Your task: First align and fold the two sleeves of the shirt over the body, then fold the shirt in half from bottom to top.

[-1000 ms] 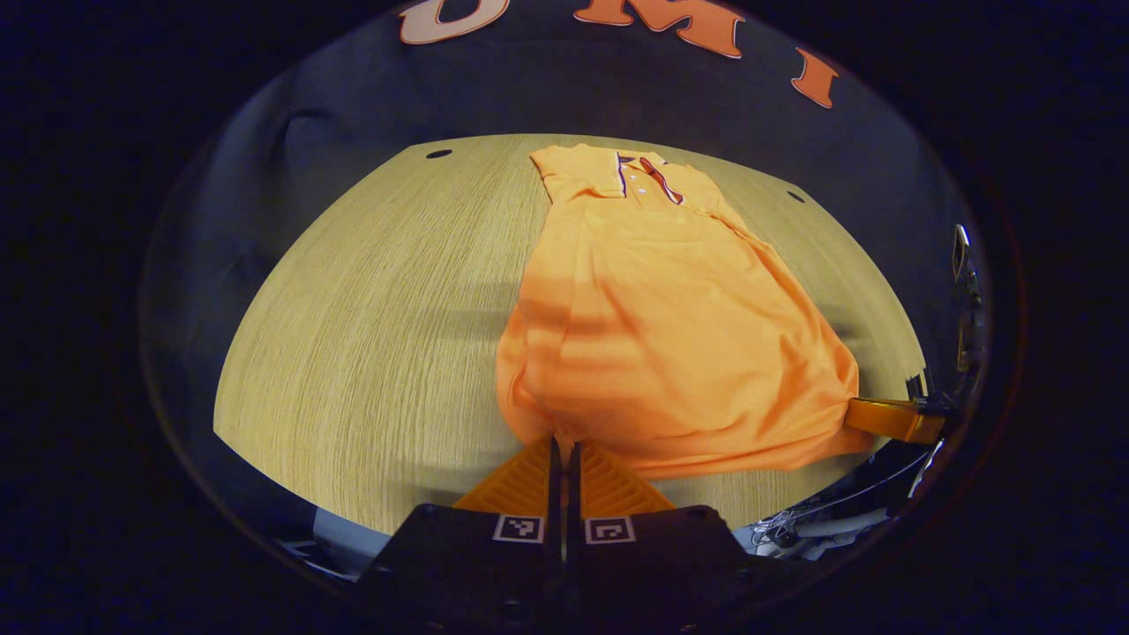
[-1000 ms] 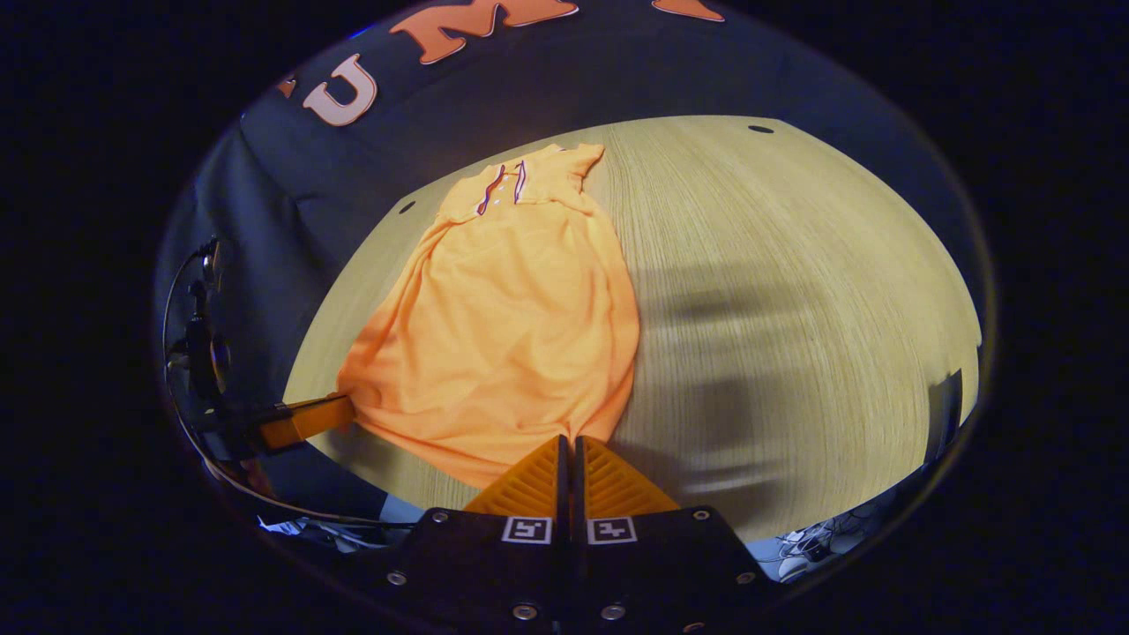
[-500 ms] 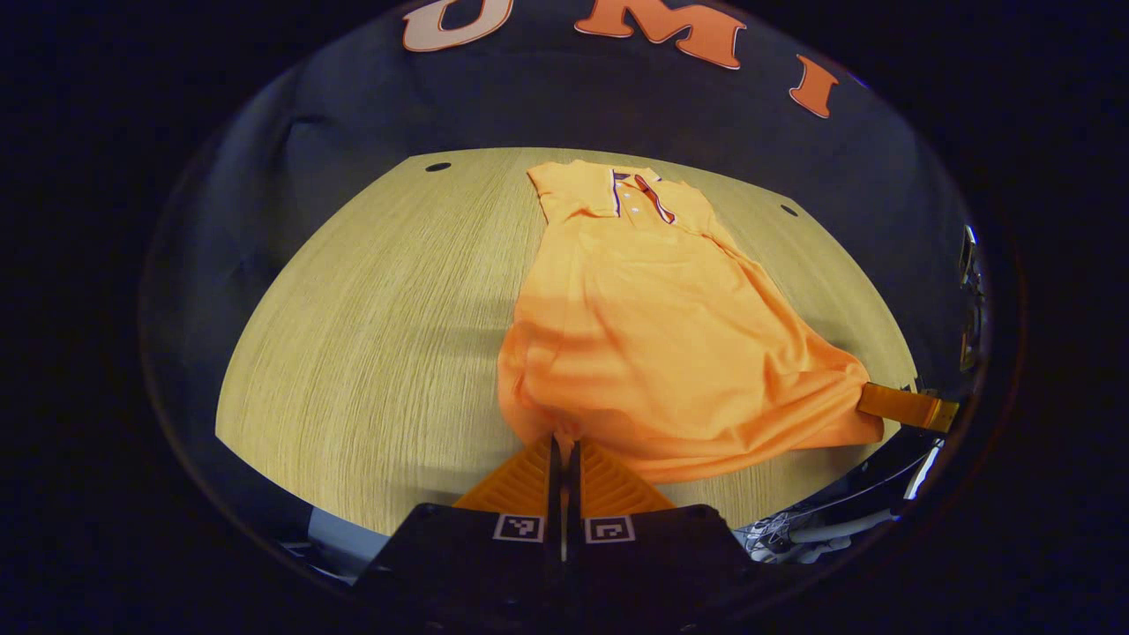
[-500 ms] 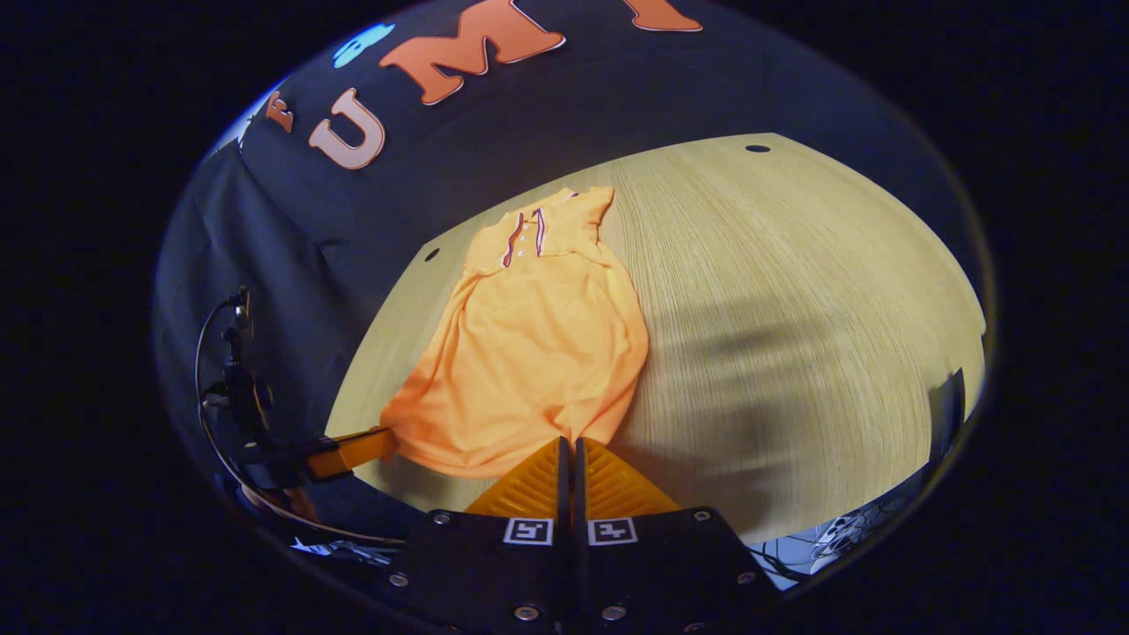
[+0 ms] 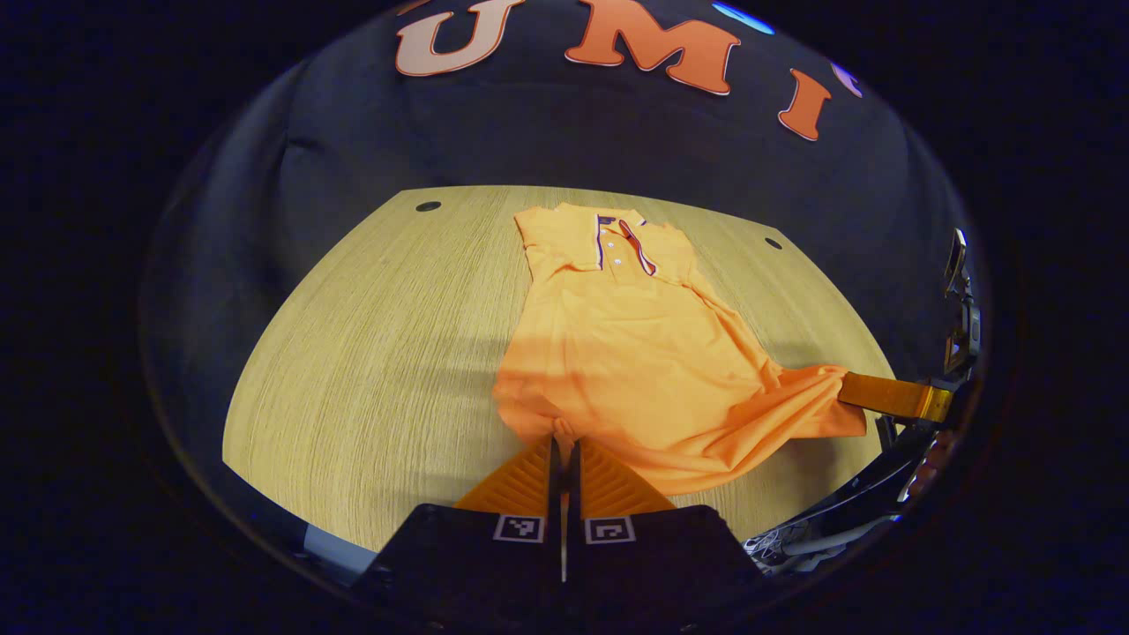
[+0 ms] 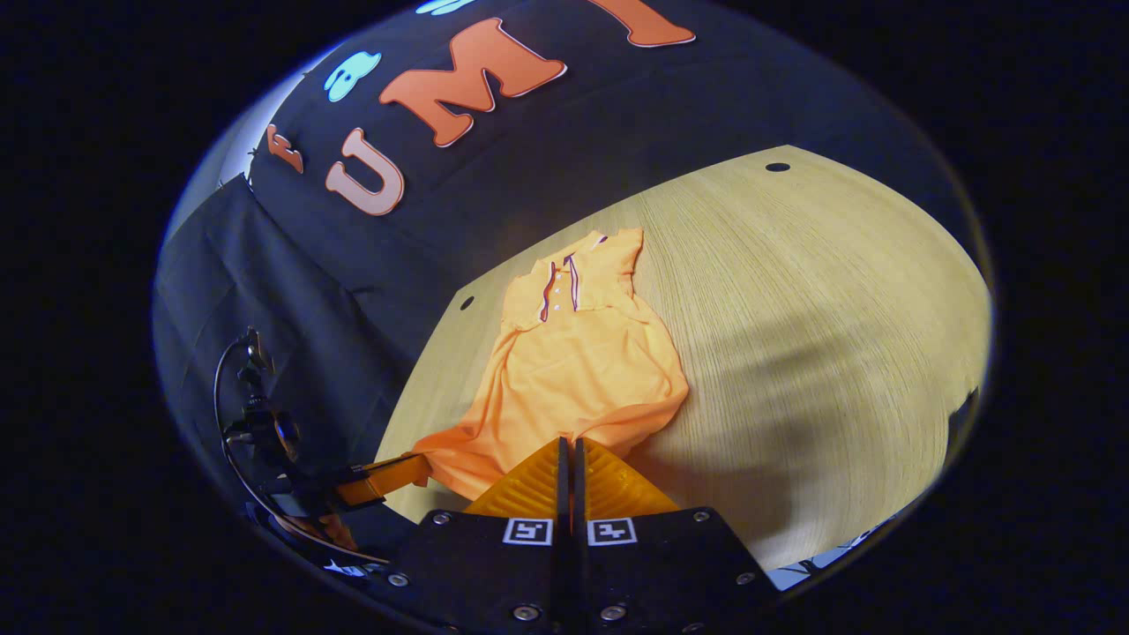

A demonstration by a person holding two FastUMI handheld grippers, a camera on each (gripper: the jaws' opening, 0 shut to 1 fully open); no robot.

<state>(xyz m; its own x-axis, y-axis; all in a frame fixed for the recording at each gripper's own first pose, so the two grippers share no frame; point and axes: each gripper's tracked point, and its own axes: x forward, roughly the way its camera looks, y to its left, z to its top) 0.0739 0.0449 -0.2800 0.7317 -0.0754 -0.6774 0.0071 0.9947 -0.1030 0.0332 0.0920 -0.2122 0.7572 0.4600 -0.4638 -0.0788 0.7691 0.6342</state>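
Pinching the hem of the orange shirt point(image 5: 635, 353), the left gripper point(image 5: 562, 438) and right gripper point(image 6: 566, 441) each clamp one bottom corner (lifted off the table point(image 5: 370, 353)). Collar lies near the table's far edge.

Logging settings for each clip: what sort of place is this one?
Probably a staged recording booth, not a home: a black cloth wall backs a bare light wood-grain table, where an orange short-sleeved polo shirt lies, and loose cables hang beside it.
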